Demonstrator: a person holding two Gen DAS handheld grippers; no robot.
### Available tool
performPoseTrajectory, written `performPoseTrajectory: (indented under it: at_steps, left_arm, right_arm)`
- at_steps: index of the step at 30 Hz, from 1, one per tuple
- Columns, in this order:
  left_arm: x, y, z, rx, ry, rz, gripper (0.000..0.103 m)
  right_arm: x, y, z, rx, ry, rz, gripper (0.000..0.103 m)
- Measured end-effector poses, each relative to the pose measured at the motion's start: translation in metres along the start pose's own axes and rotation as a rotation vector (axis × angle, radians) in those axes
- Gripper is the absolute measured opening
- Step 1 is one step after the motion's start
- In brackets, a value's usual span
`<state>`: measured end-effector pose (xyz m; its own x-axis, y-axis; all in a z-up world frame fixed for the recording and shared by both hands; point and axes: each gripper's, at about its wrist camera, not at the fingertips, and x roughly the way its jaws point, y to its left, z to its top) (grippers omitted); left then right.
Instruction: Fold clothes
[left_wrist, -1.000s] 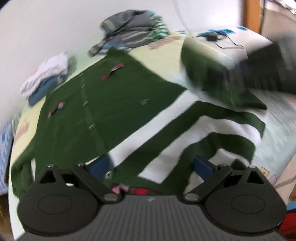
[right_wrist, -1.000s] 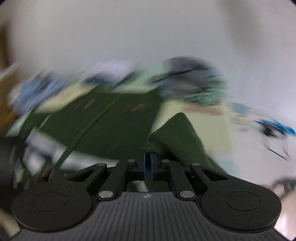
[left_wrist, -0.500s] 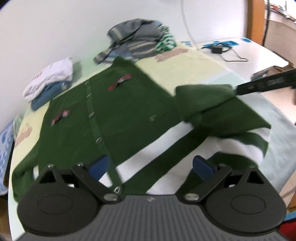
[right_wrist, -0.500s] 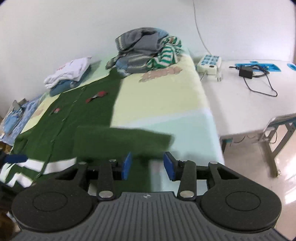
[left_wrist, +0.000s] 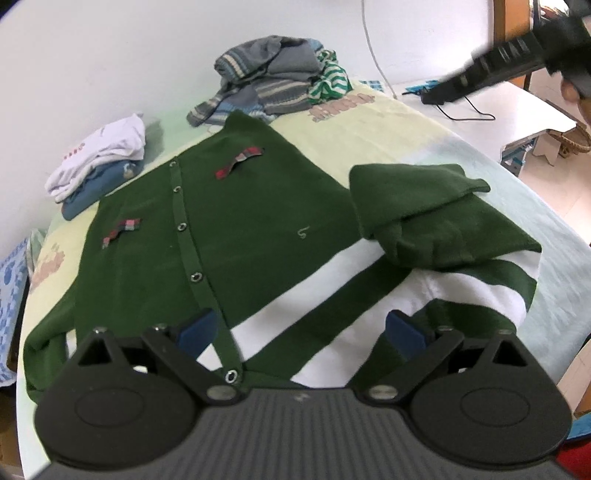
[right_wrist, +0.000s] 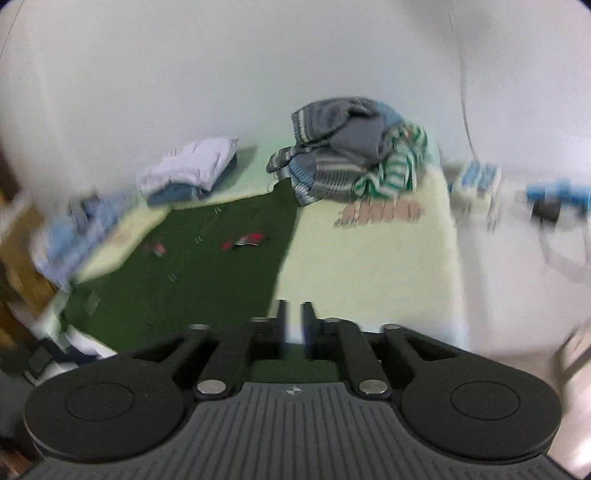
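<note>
A dark green cardigan with white stripes and two red bows lies spread, front up, on the pale yellow bed sheet. Its right sleeve lies folded back across the striped hem. My left gripper hovers open over the hem near the button band, with nothing between its blue pads. My right gripper is raised above the cardigan's right edge. Its jaws stand together with only a slit between them and hold nothing. Its blurred black body shows high at the right of the left wrist view.
A heap of grey and striped clothes sits at the far end of the bed by the wall. A folded white and blue stack lies at the far left. A white side table with a cable stands to the right.
My right gripper opened and dropped the sleeve, which now rests folded on the cardigan. It then rose and drew away with its jaws closing. My left gripper stayed open and shifted slightly.
</note>
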<state>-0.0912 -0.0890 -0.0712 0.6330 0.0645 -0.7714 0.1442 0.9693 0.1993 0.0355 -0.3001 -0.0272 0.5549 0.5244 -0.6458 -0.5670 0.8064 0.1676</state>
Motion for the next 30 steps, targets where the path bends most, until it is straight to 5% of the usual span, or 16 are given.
performPoseTrajectory:
  at_steps: [4, 10, 11, 12, 13, 20, 22, 23, 24, 27, 30]
  left_arm:
    - [0.002, 0.006, -0.004, -0.023, 0.010, 0.000, 0.099]
    - [0.007, 0.002, -0.001, 0.001, 0.013, -0.020, 0.099]
    - [0.007, 0.001, 0.000, 0.007, 0.010, -0.019, 0.099]
    - [0.007, 0.001, 0.002, 0.012, 0.006, -0.019, 0.099]
    - [0.006, 0.001, 0.002, 0.013, 0.001, -0.018, 0.099]
    - [0.003, 0.003, 0.001, 0.008, -0.006, -0.015, 0.099]
    - [0.003, 0.005, -0.001, 0.002, -0.003, -0.010, 0.099]
    - [0.003, 0.006, -0.002, -0.006, -0.002, -0.009, 0.099]
    - [0.002, 0.007, -0.004, -0.013, 0.000, -0.008, 0.099]
    - [0.002, 0.011, -0.008, -0.036, 0.006, -0.007, 0.099]
    - [0.003, 0.012, -0.010, -0.039, 0.014, -0.001, 0.099]
  right_arm:
    - [0.006, 0.013, -0.024, -0.224, 0.112, -0.026, 0.051]
    - [0.028, 0.014, -0.053, -0.245, 0.122, -0.109, 0.043]
    - [0.032, 0.010, -0.053, -0.208, 0.137, -0.114, 0.034]
    - [0.033, 0.007, -0.049, -0.171, 0.149, -0.094, 0.010]
    - [0.033, 0.004, -0.045, -0.135, 0.158, -0.070, 0.000]
    - [-0.001, -0.011, 0.003, 0.031, 0.040, 0.040, 0.001]
    - [0.002, -0.002, -0.002, -0.091, 0.072, 0.016, 0.024]
    - [0.004, 0.003, -0.005, -0.157, 0.089, 0.001, 0.050]
    - [0.006, 0.008, -0.009, -0.224, 0.107, -0.014, 0.060]
    - [0.017, 0.018, -0.035, -0.365, 0.190, 0.004, 0.044]
    - [0.028, 0.017, -0.048, -0.376, 0.202, -0.034, 0.041]
